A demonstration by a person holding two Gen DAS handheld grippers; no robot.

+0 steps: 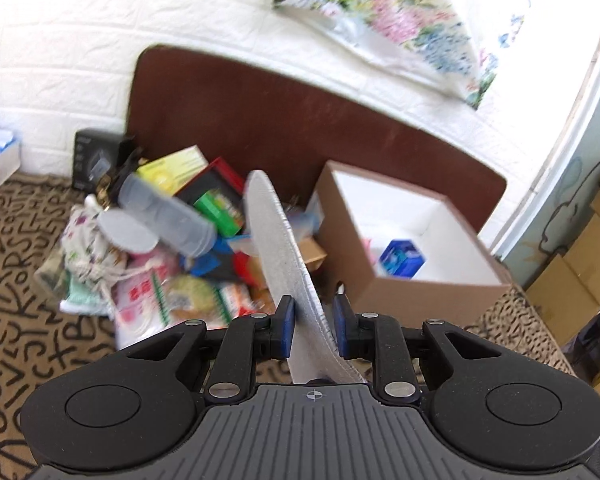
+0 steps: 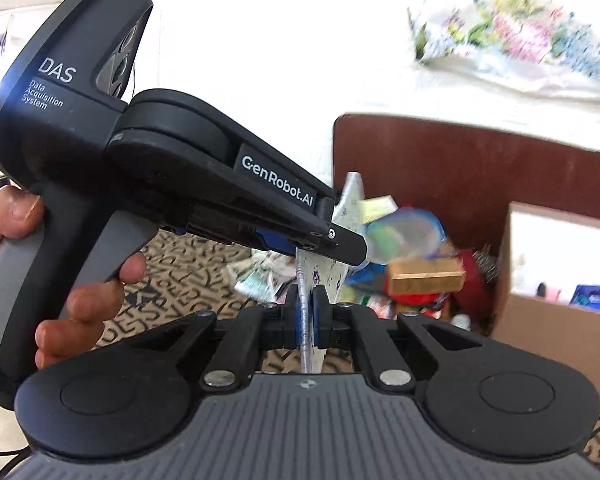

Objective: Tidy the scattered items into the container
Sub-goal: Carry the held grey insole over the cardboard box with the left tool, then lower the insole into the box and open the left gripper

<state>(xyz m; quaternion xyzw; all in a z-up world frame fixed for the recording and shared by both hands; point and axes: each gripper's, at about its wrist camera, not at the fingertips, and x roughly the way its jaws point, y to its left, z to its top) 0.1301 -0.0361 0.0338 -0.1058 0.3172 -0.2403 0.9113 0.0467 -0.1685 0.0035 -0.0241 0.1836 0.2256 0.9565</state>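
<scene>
A flat grey insole [image 1: 278,248] stands on edge between the blue pads of my left gripper [image 1: 314,304], which is shut on it above the pile. My right gripper [image 2: 306,296] is shut on the lower stitched edge of the same insole [image 2: 305,312]. The left gripper [image 2: 340,242], held by a hand [image 2: 96,300], clamps it higher up in the right wrist view. The open cardboard box [image 1: 380,292] with a white inside stands to the right and holds a blue packet [image 1: 402,258]. Left of the box [image 2: 556,320] lies a heap of scattered items [image 1: 172,256].
The heap holds a clear plastic case [image 1: 168,216], snack packets [image 1: 152,300], a cloth pouch [image 1: 88,240] and a gold block [image 2: 424,278]. A brown board [image 1: 300,120] leans on the white brick wall. Patterned carpet [image 1: 16,300] covers the floor. Stacked cartons [image 1: 580,264] stand far right.
</scene>
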